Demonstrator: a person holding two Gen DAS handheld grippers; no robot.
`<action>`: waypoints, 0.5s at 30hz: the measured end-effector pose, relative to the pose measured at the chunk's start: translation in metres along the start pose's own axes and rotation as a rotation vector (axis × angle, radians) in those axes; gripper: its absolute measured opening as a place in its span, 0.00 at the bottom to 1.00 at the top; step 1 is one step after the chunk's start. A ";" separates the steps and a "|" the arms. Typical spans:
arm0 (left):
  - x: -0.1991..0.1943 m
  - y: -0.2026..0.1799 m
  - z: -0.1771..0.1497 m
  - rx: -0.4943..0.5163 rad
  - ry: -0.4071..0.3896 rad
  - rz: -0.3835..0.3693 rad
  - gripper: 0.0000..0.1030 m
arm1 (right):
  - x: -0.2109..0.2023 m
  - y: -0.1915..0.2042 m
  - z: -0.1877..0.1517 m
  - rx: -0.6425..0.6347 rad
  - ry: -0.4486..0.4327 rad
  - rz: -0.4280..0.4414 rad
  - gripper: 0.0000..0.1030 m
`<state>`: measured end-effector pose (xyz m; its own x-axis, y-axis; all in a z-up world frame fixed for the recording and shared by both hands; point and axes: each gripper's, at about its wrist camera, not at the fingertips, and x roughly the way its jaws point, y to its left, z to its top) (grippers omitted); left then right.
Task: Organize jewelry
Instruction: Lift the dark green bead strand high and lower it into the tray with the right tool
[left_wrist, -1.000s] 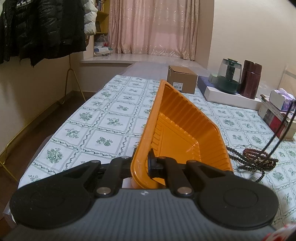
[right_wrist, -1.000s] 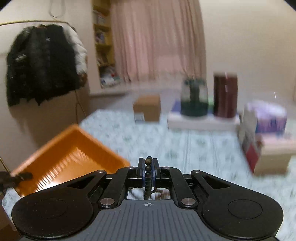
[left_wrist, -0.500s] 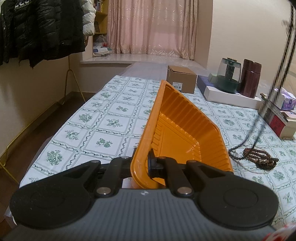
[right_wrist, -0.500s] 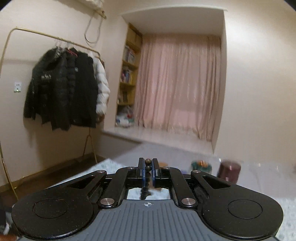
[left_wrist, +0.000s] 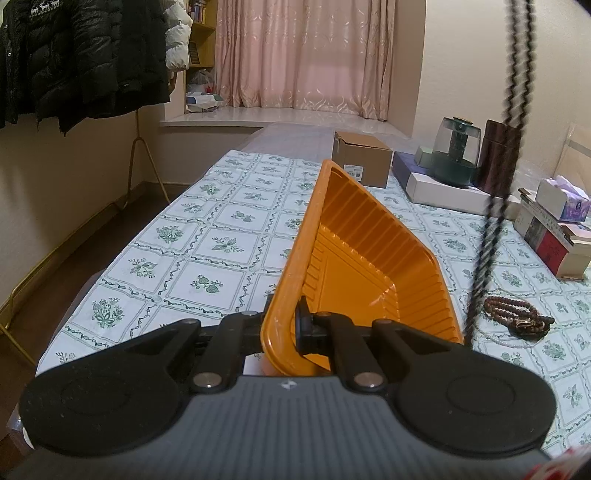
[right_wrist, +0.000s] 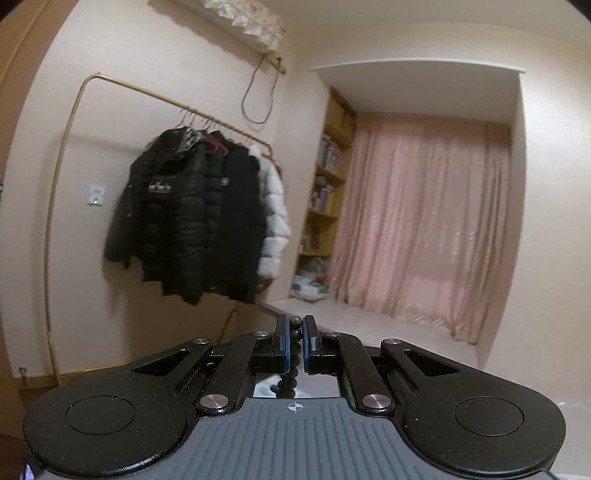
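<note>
My left gripper (left_wrist: 286, 325) is shut on the near rim of an orange plastic tray (left_wrist: 362, 258), which is tipped up on the patterned tablecloth. My right gripper (right_wrist: 294, 332) is shut on a string of dark beads (right_wrist: 294, 334) and is raised high, facing the wall and the curtain. In the left wrist view that dark bead string (left_wrist: 498, 184) hangs down in long blurred strands just right of the tray. A brown bead bracelet (left_wrist: 517, 314) and a thin pale chain (left_wrist: 513, 341) lie on the cloth to the right of the tray.
A cardboard box (left_wrist: 360, 158), a glass jar (left_wrist: 456, 151) and a dark canister (left_wrist: 496, 157) on a flat white box stand at the far side of the table. Tissue pack and boxes (left_wrist: 554, 229) sit at right. Coats hang on a rack (left_wrist: 81, 55) at left.
The right gripper has risen with the dark beads and its view swung from the table up to the wall. The bead string lifted off the cloth and hangs free. The left gripper and tray stayed put.
</note>
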<state>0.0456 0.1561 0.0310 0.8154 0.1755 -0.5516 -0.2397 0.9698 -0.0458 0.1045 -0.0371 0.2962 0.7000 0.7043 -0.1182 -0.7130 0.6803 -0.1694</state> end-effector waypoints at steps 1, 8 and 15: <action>0.000 0.000 0.000 0.000 0.000 -0.001 0.07 | 0.005 0.004 -0.003 0.003 0.013 0.008 0.06; -0.001 0.000 0.000 -0.007 0.000 0.001 0.07 | 0.040 0.017 -0.050 0.011 0.144 0.036 0.06; 0.000 0.001 0.000 -0.012 0.000 -0.002 0.07 | 0.067 0.015 -0.102 0.057 0.288 0.083 0.06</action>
<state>0.0455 0.1571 0.0314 0.8158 0.1734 -0.5517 -0.2442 0.9681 -0.0568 0.1447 0.0001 0.1862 0.6155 0.6772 -0.4033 -0.7638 0.6387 -0.0932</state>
